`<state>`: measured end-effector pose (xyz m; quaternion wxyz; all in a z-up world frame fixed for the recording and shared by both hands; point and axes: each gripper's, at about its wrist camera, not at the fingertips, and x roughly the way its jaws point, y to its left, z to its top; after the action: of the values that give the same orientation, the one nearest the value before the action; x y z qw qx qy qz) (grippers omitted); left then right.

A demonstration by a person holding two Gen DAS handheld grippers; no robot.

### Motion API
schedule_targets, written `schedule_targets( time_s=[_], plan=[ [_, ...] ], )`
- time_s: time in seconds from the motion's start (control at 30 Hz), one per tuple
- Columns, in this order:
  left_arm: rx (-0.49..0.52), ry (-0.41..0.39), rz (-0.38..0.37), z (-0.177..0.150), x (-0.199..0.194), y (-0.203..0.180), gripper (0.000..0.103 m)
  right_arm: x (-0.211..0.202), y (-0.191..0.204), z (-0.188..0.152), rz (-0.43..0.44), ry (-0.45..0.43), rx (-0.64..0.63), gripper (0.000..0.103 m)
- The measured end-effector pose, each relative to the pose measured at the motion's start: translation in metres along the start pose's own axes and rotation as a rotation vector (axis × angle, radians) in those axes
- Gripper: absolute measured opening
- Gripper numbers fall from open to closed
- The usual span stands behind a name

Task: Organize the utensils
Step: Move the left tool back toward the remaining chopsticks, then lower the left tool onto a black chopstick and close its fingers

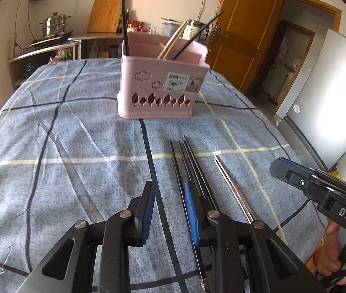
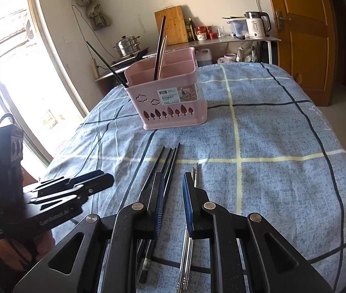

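A pink basket [image 1: 163, 85] is set far on the checked cloth [image 1: 63, 158], with black and pale chopsticks stood in it. Black chopsticks [image 1: 190, 161] and steel chopsticks [image 1: 231, 185] are laid side by side, near. The left gripper [image 1: 169, 190] is held above the cloth just left of the black set, jaws parted, empty. The right gripper [image 2: 174, 183] is poised between both sets, jaws apart, nothing clamped.
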<state>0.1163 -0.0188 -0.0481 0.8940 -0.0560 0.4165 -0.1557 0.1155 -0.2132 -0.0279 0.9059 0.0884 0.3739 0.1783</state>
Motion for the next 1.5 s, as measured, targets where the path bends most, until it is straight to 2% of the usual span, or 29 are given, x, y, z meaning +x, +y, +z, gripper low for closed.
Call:
schedule_targets(
  time_s=[0.27, 0.47, 0.6, 0.7, 0.73, 0.93, 1.17, 1.5],
  plan=[
    [0.013, 0.057, -0.001, 0.011, 0.040, -0.004, 0.025, 0.012, -0.003, -0.002, -0.003, 0.034, 0.003, 0.016],
    [0.030, 0.103, 0.038, 0.016, 0.065, -0.007, 0.025, 0.020, -0.007, -0.002, -0.008, 0.053, 0.008, 0.016],
    [0.058, 0.093, 0.065, 0.018, 0.070, -0.013, 0.025, 0.025, -0.009, -0.001, -0.010, 0.063, 0.013, 0.016],
    [0.081, 0.093, 0.096, 0.019, 0.072, -0.014, 0.017, 0.030, -0.010, 0.000, -0.008, 0.073, 0.020, 0.016],
    [0.082, 0.096, 0.106, 0.019, 0.073, -0.013, 0.011, 0.031, -0.009, 0.001, -0.009, 0.076, 0.019, 0.016],
    [0.064, 0.101, 0.131, 0.019, 0.064, 0.009, 0.008, 0.044, -0.002, 0.006, -0.012, 0.096, -0.008, 0.016],
    [0.008, 0.097, 0.145, 0.015, 0.050, 0.038, 0.008, 0.080, 0.010, 0.015, -0.037, 0.157, -0.048, 0.016],
    [-0.004, 0.091, 0.138, 0.016, 0.048, 0.048, 0.008, 0.111, 0.011, 0.016, -0.081, 0.232, -0.061, 0.016]
  ],
)
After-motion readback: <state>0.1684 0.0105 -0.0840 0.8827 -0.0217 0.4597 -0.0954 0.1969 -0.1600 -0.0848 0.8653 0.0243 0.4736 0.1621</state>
